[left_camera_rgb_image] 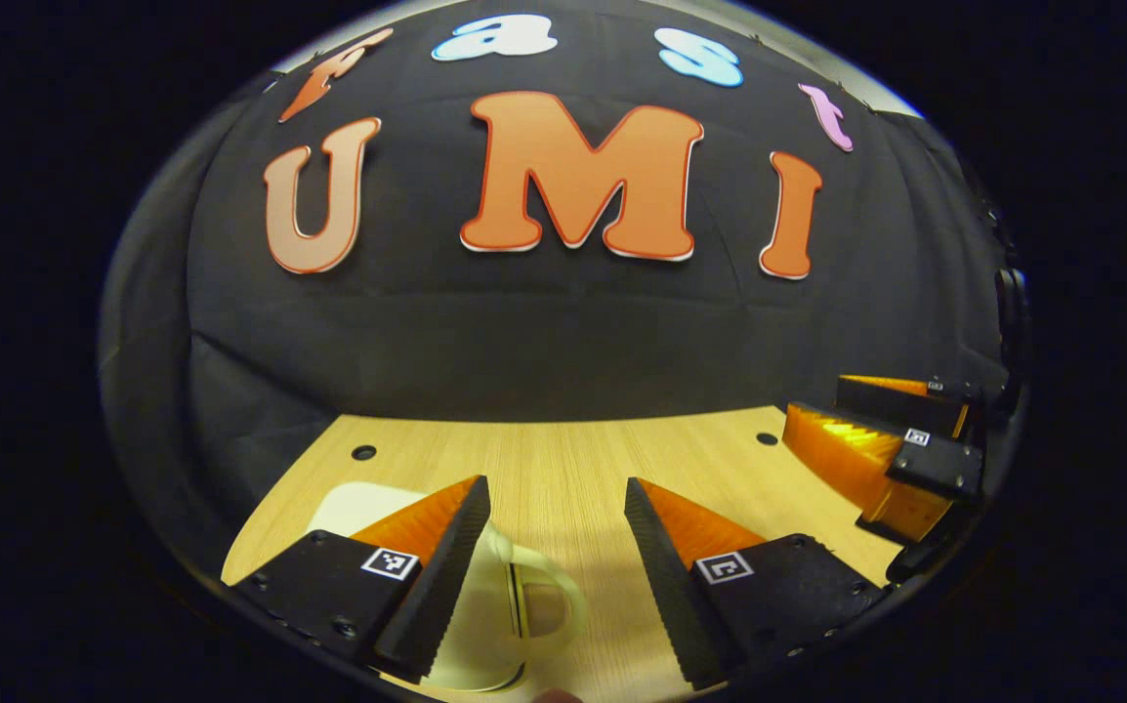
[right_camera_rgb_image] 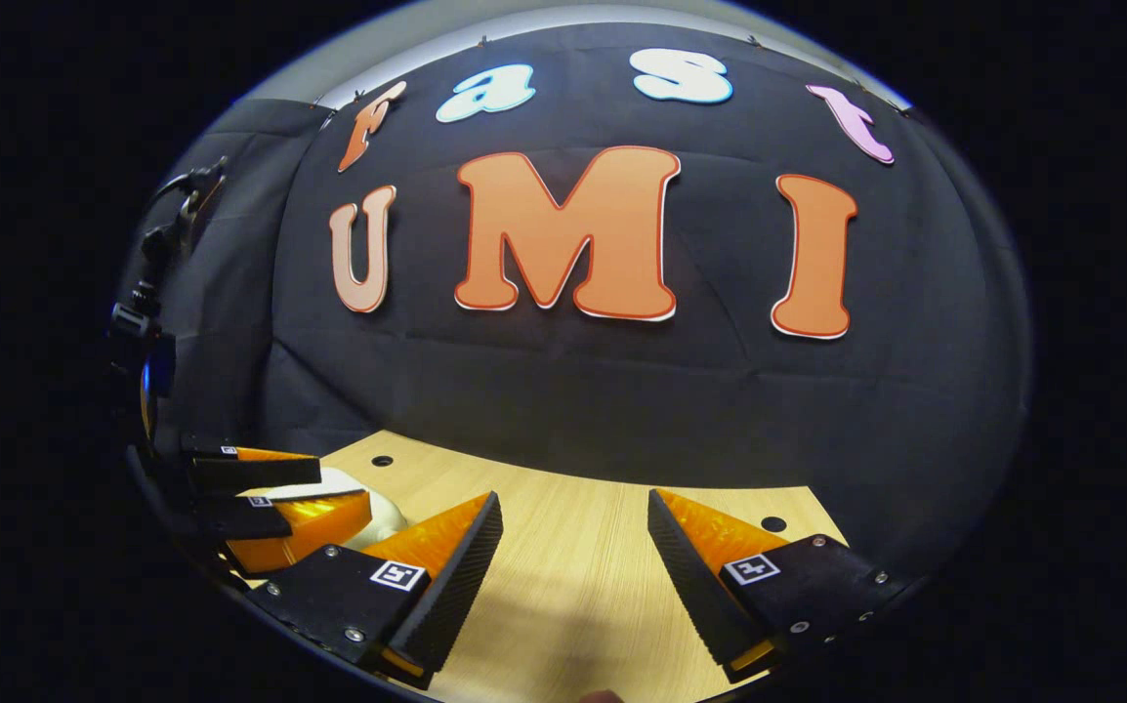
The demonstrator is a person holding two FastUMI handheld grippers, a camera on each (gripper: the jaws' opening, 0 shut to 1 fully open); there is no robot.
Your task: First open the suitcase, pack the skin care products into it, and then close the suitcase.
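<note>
Both of your grippers have their jaws spread wide, with nothing between them. Your left gripper (left_camera_rgb_image: 557, 493) hovers over the wooden table (left_camera_rgb_image: 563, 459), and the cream-coloured suitcase (left_camera_rgb_image: 485, 625) lies low beneath its left finger, its looped handle (left_camera_rgb_image: 549, 605) poking out into the gap between the fingers. Off to that gripper's right, well apart, your right gripper (left_camera_rgb_image: 900, 430) sits near the table's edge. From the right gripper view, your right gripper (right_camera_rgb_image: 573, 508) has bare table (right_camera_rgb_image: 573, 566) under its open gap, while your left gripper (right_camera_rgb_image: 275, 493) sits to its left, with a pale bit of the suitcase (right_camera_rgb_image: 373, 517) just behind its fingers.
</note>
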